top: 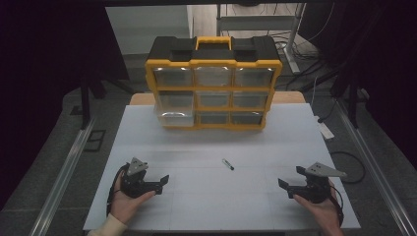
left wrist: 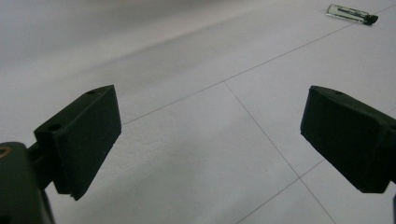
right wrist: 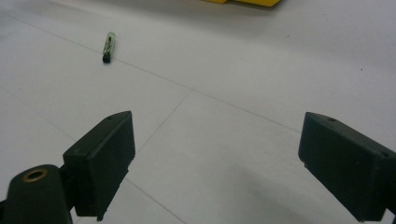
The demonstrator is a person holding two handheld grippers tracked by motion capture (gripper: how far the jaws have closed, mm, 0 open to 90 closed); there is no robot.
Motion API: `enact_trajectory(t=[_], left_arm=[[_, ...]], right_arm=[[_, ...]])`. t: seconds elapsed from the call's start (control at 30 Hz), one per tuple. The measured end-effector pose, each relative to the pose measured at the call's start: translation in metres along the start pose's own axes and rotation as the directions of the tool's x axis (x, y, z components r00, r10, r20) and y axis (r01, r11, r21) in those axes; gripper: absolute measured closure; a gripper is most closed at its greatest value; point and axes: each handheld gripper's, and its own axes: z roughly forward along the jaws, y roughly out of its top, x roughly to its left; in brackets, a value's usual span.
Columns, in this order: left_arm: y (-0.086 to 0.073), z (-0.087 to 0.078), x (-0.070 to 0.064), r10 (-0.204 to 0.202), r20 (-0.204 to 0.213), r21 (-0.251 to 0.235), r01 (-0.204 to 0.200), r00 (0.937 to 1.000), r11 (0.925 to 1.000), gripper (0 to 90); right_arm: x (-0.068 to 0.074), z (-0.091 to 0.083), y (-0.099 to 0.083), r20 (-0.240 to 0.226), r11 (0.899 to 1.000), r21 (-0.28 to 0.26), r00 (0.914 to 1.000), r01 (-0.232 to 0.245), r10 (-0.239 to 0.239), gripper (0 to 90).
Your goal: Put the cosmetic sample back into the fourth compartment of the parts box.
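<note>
A person sits at a white table [top: 206,196] holding a two-jaw gripper in each hand. The left gripper [top: 160,183] rests low near the table's near edge, jaws spread wide and holding nothing; its own view shows bare tabletop between the two black jaws. The right gripper [top: 287,187] sits opposite on the other side, jaws equally wide and empty.

A small clear vial [top: 227,164] with a dark cap lies flat on the table, ahead of both grippers and roughly midway between them, well apart from each. In the left gripper view the vial [left wrist: 351,14] lies far ahead and to the right of the jaws; in the right gripper view the vial [right wrist: 108,47] lies ahead and to the left.

Beyond the vial stands a yellow and black organizer [top: 213,83] with clear drawers, one left-hand drawer [top: 175,105] pulled out.

The work appears to be at its start, with nothing grasped. The next move likely calls for one gripper to reach forward and inward, line its jaws across the vial, then close
</note>
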Motion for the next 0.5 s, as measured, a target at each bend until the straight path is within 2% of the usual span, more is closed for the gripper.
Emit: enact_trajectory(t=[0.2,0.5], left_arm=[[-0.001,0.002,-0.001,0.005,0.011,0.007,-0.005,0.9999,1.0000,5.8],[-0.009,-0.002,0.001,0.001,-0.006,0.021,-0.001,1.0000,0.9998,7.1]], right_arm=[[0.001,-0.001,0.001,-0.006,1.000,-0.008,0.9999,0.010,-0.010,11.9],[0.003,0.009,0.003,-0.012,0.999,0.023,0.9996,0.026,-0.025,12.3]])
